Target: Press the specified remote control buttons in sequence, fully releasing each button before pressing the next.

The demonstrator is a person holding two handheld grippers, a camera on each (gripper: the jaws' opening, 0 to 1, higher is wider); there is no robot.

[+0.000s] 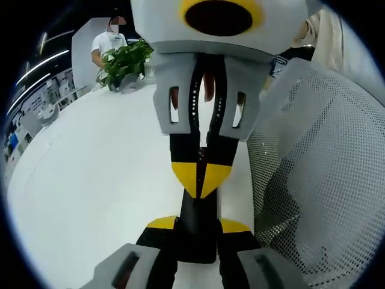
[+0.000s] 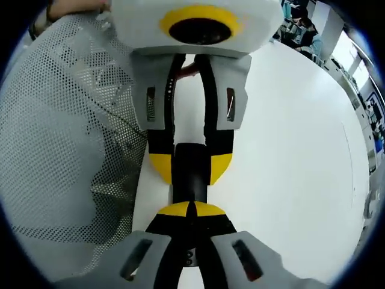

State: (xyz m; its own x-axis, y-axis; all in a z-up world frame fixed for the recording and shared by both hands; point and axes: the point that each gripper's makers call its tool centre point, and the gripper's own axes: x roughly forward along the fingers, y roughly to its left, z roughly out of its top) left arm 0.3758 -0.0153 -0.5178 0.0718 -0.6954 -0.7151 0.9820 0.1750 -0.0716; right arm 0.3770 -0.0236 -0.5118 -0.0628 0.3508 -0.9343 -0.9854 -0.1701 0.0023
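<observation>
A slim black remote control (image 1: 197, 232) is clamped end-on between the left gripper's (image 1: 197, 224) jaws, while the right gripper (image 1: 201, 180), tips pinched together, hovers beside its far end above the white table (image 1: 96, 180), no press confirmable.

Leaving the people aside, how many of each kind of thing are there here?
Grippers: 2, the left gripper and the right gripper
Black remote: 1
Mesh chair: 1
Leafy plant: 1
White table: 1
Total: 6
</observation>
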